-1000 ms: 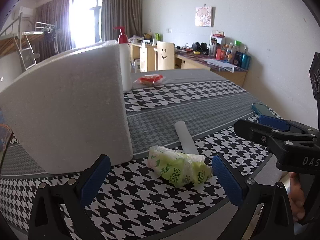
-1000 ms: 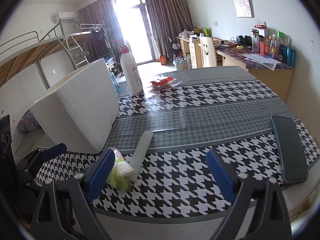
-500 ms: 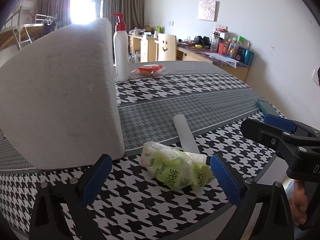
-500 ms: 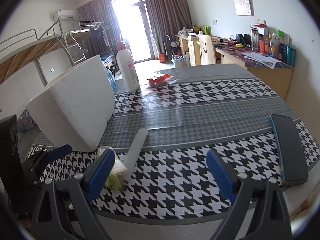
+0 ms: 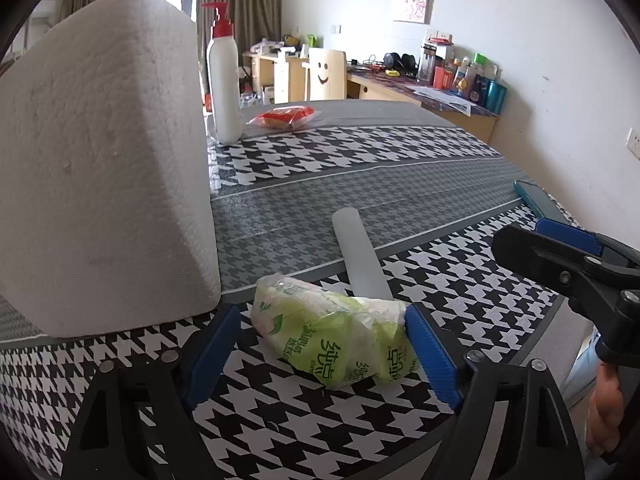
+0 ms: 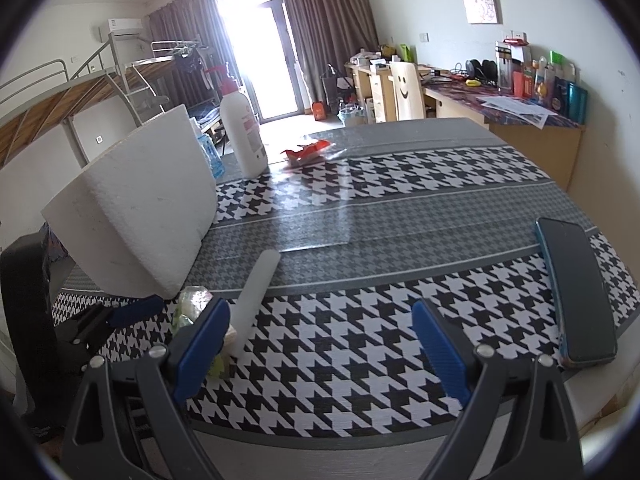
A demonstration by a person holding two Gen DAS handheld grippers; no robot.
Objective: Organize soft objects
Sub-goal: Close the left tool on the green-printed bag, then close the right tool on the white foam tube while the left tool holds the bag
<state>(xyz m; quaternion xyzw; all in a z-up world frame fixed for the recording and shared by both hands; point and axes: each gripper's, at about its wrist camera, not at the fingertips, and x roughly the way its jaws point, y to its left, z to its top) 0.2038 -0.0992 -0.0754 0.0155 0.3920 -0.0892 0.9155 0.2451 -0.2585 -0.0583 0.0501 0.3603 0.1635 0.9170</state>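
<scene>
We have our left tongs (image 5: 320, 344) spread wide around the green tissue pack (image 5: 336, 344), which lies near the front edge of the desk (image 5: 360, 184), just in front of the white foam block (image 5: 100, 160). The pack sits straight ahead between the two blue pads, its long axis running roughly crosswise from one pad to the other, its right end close to or touching the right pad and a clear gap at the left. A pale foam tube (image 5: 360, 252) lies just behind it, pointing away from us. Our right tongs (image 6: 320, 344) are also spread and grasp nothing, over bare cloth to the right of the pack. So we judge the left hand is the nearer one.
</scene>
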